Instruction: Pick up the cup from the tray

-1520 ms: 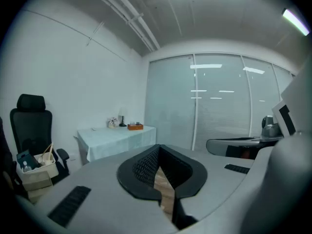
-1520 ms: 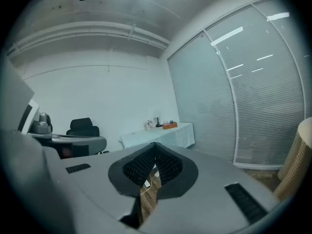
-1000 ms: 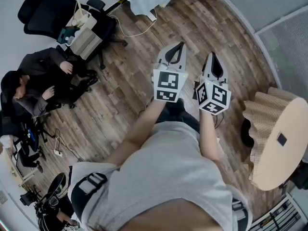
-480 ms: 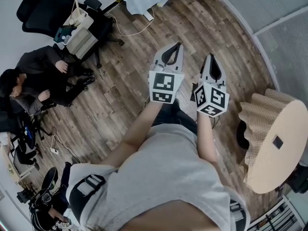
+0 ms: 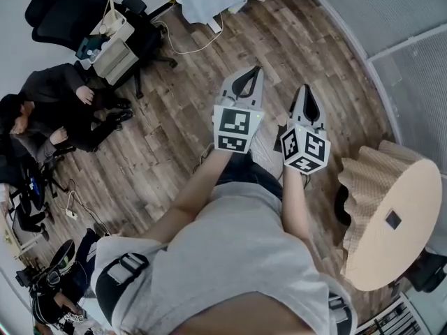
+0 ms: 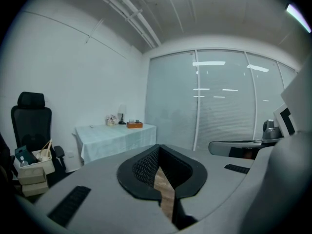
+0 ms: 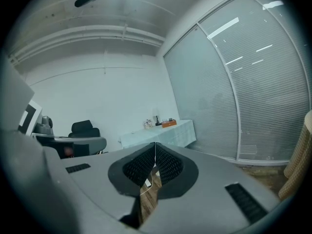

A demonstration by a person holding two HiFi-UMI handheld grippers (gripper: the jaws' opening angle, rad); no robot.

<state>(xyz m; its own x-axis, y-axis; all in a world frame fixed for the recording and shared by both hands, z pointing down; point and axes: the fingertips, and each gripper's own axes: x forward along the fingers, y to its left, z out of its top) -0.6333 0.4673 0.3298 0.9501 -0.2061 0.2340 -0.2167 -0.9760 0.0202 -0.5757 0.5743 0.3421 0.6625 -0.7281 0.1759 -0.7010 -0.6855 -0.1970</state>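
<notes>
Two grippers are in view, with one seated person (image 5: 52, 107), one black office chair (image 5: 63, 9) and one round corrugated-sided table (image 5: 391, 222).

Both forearms reach forward from the body. The left gripper (image 5: 255, 72) and right gripper (image 5: 305, 89) are side by side over the wood floor (image 5: 174, 138), pointing ahead with their marker cubes up.

The left gripper view shows its jaws (image 6: 158, 152) closed together on nothing, and the right gripper view shows the same (image 7: 155, 147).

Only the gripper views show the top of the cloth-covered table (image 6: 114, 135), with a lamp and a box on it.

The cup and tray cannot be made out in any view.
</notes>
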